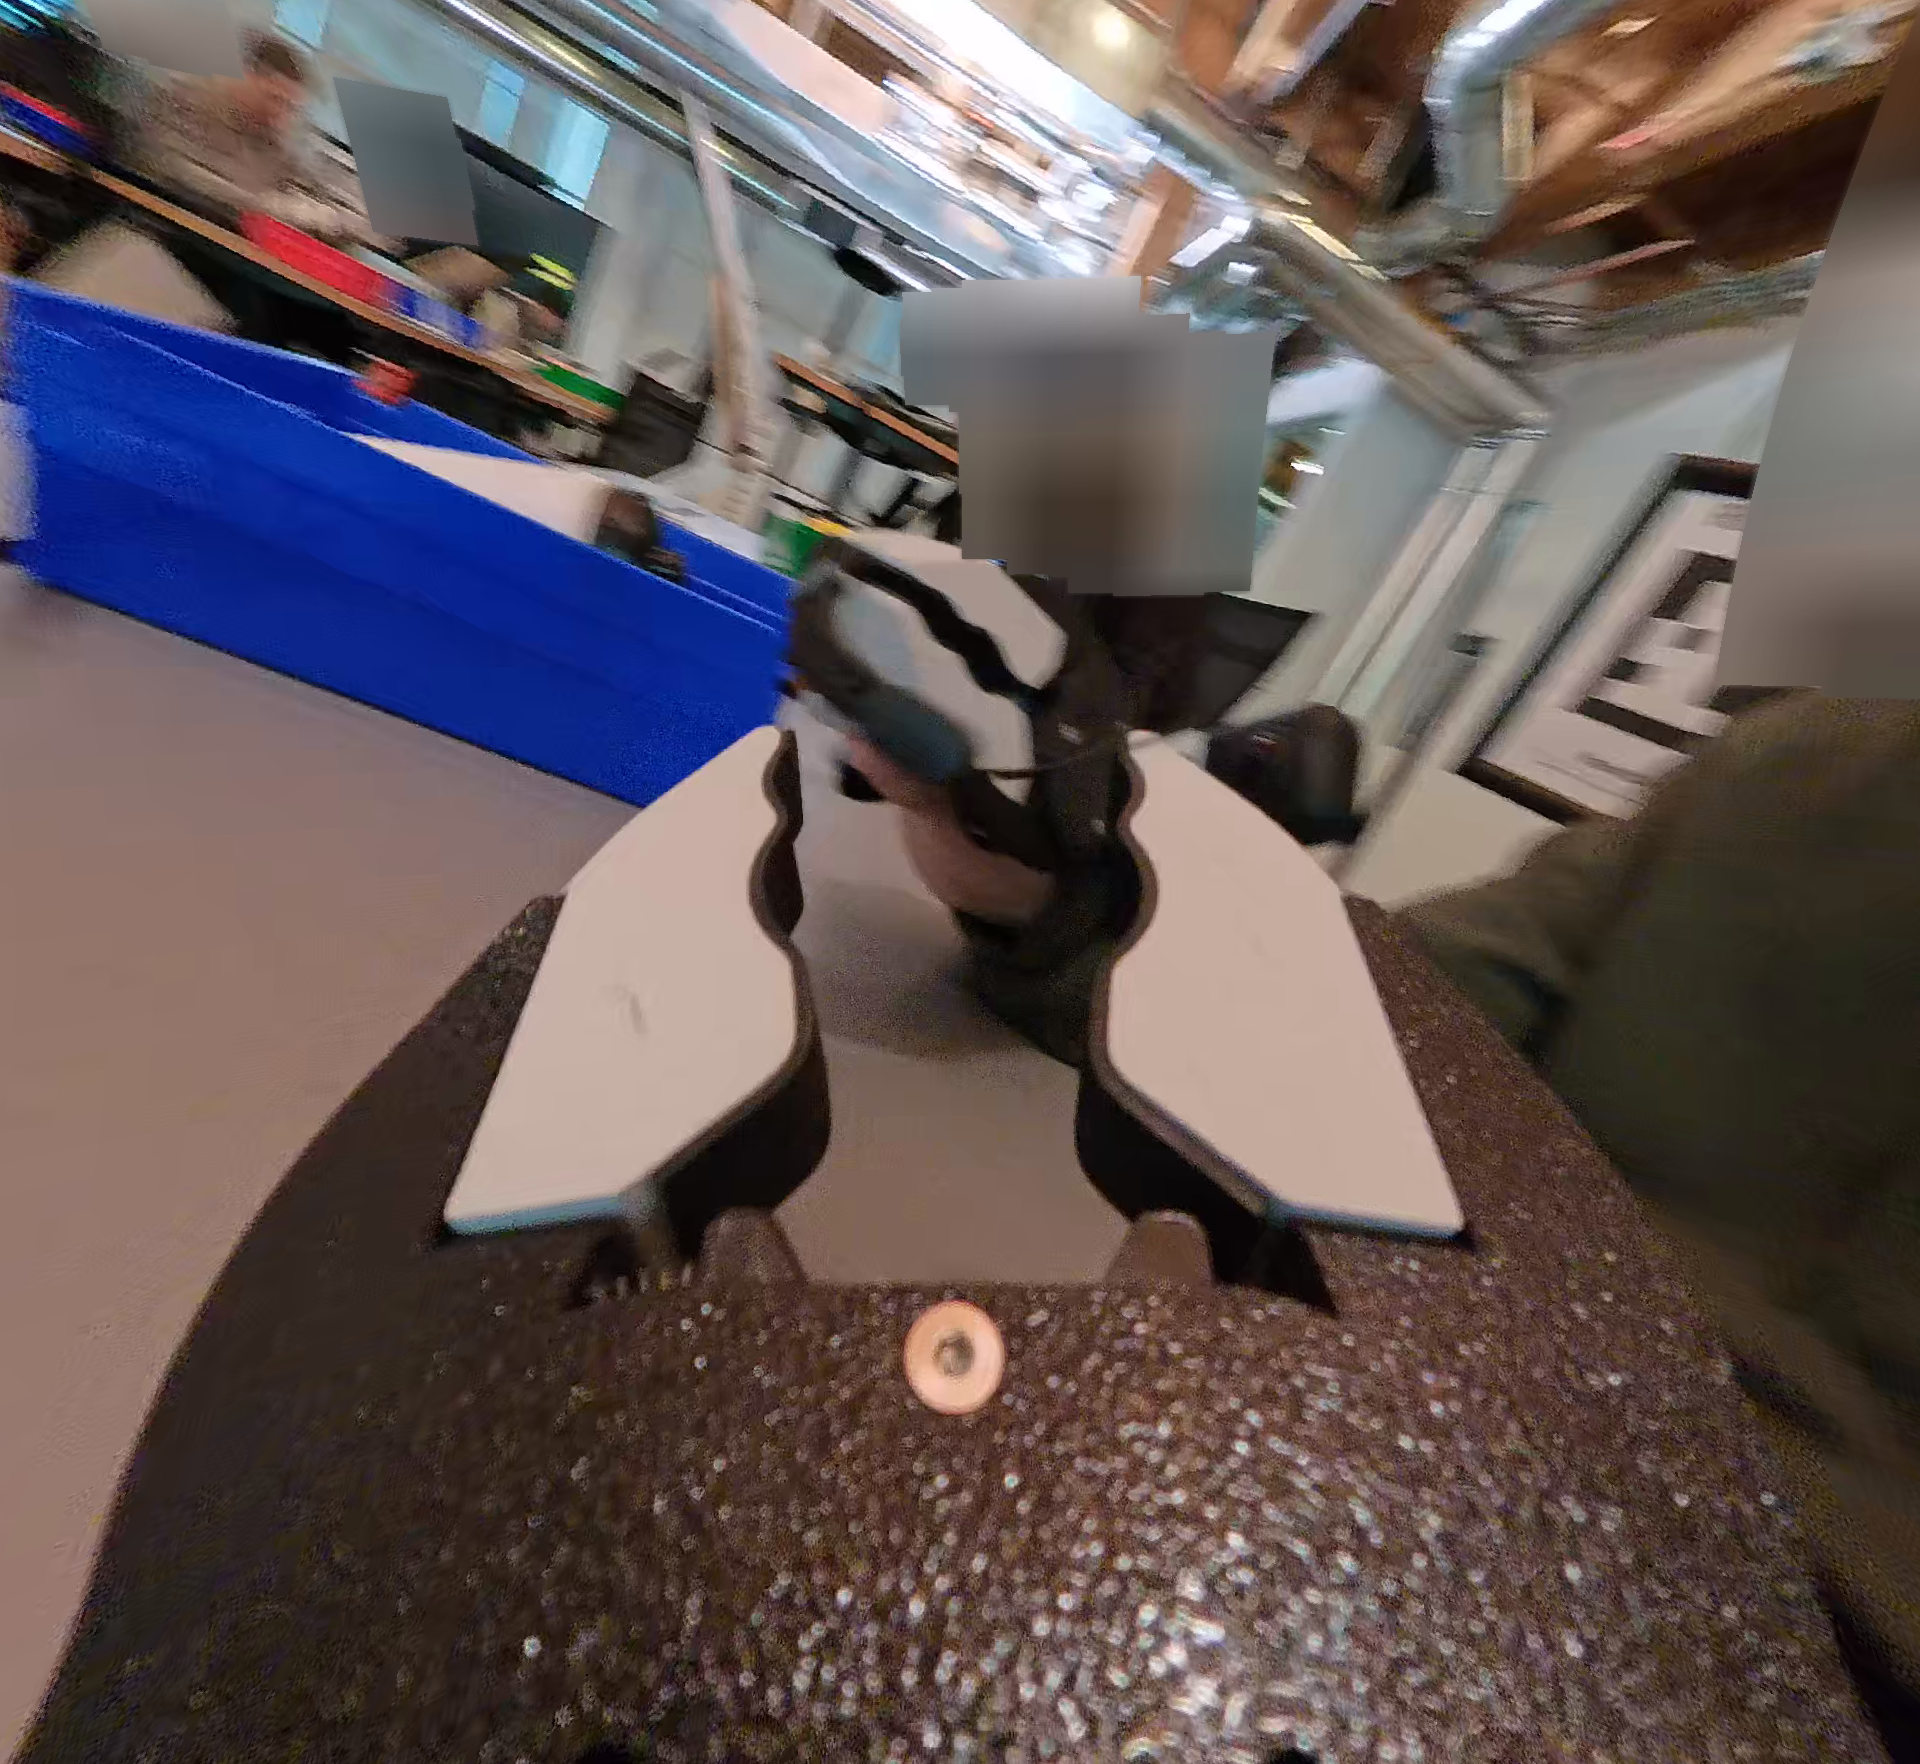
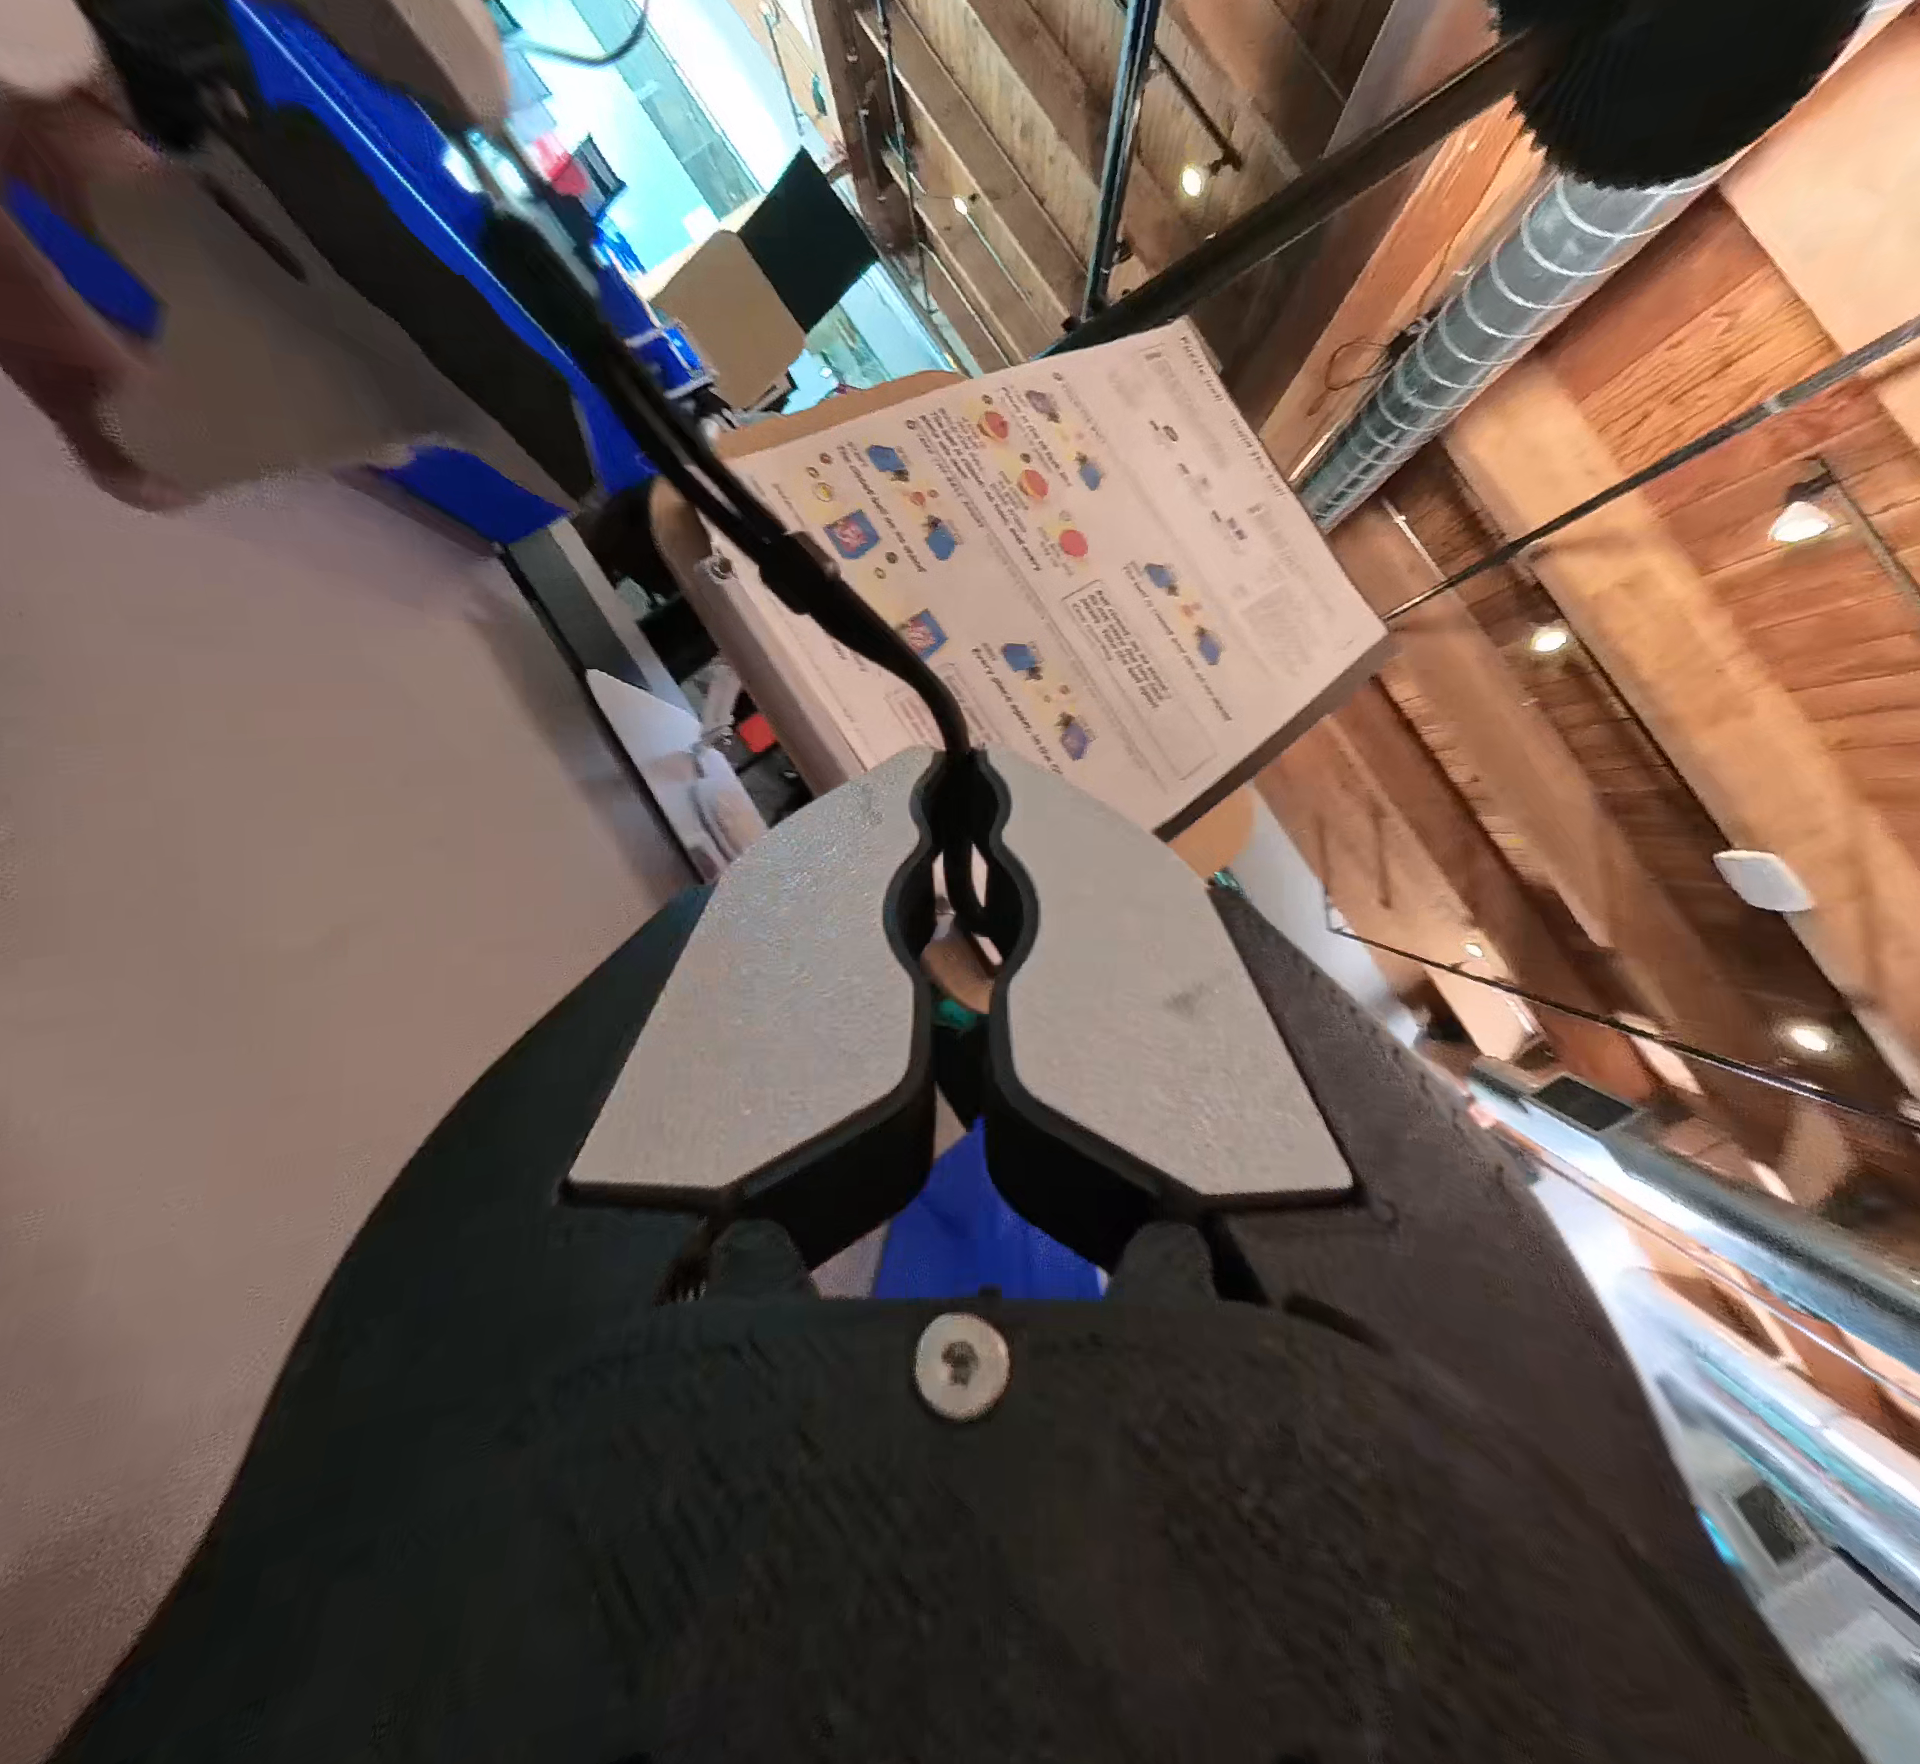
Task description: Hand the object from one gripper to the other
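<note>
Fingers [image 2: 1049,841] of the right gripper [image 2: 961,779] are clamped on a thin black cable [image 2: 831,608], which runs taut from their tips toward the upper left. Fingers [image 1: 686,966] of the left gripper [image 1: 956,758] stand apart with nothing between them, pointing at the right gripper [image 1: 935,665] just ahead over the grey worktop [image 1: 260,831]. I judge the handover not yet made: the left gripper must close on the cable before the right lets go. Beyond stand a blue bin [image 1: 364,519] and an instruction sheet [image 2: 1091,551]; its writing is left unread.
</note>
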A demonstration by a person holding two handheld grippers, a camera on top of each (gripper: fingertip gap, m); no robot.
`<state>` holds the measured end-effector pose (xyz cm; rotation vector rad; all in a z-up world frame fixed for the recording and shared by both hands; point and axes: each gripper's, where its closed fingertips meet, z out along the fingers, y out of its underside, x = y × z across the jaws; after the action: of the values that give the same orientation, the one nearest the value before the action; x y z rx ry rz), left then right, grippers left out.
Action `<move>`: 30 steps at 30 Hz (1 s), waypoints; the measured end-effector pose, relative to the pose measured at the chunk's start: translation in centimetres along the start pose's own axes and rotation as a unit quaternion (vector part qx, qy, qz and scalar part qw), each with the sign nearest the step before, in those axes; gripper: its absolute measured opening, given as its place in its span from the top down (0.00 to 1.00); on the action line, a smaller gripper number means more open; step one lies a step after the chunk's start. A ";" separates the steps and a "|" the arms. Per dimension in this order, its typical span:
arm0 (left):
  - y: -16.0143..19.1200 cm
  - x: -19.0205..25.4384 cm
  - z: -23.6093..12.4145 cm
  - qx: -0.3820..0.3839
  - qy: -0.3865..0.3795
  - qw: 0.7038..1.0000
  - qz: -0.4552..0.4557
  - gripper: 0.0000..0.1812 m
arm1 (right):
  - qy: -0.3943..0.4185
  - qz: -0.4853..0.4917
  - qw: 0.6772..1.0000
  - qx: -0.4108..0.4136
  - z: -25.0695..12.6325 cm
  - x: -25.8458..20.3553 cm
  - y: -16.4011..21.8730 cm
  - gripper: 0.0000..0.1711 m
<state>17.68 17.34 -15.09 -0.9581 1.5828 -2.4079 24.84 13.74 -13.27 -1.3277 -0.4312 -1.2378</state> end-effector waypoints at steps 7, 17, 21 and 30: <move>-0.2 -1.0 -0.7 0.008 -0.014 0.999 -0.051 0.71 | 0.033 0.080 0.996 0.015 -0.6 2.3 0.9 0.98; 5.3 -3.0 1.9 -0.159 -0.102 0.981 -0.034 0.78 | -0.018 0.127 0.991 0.040 -0.2 0.2 -0.6 0.98; 6.4 -2.8 2.3 -0.197 -0.108 0.974 -0.006 0.94 | -0.014 0.143 0.989 0.040 -0.2 0.5 -0.5 0.98; 4.9 -4.3 2.0 -0.162 -0.162 0.972 0.044 0.96 | -0.039 0.176 0.983 0.043 -0.1 -0.1 -0.6 0.98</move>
<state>20.99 15.28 -20.67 -1.2299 1.8712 -1.8478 24.26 13.78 -13.13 -1.3155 -0.2851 -0.8680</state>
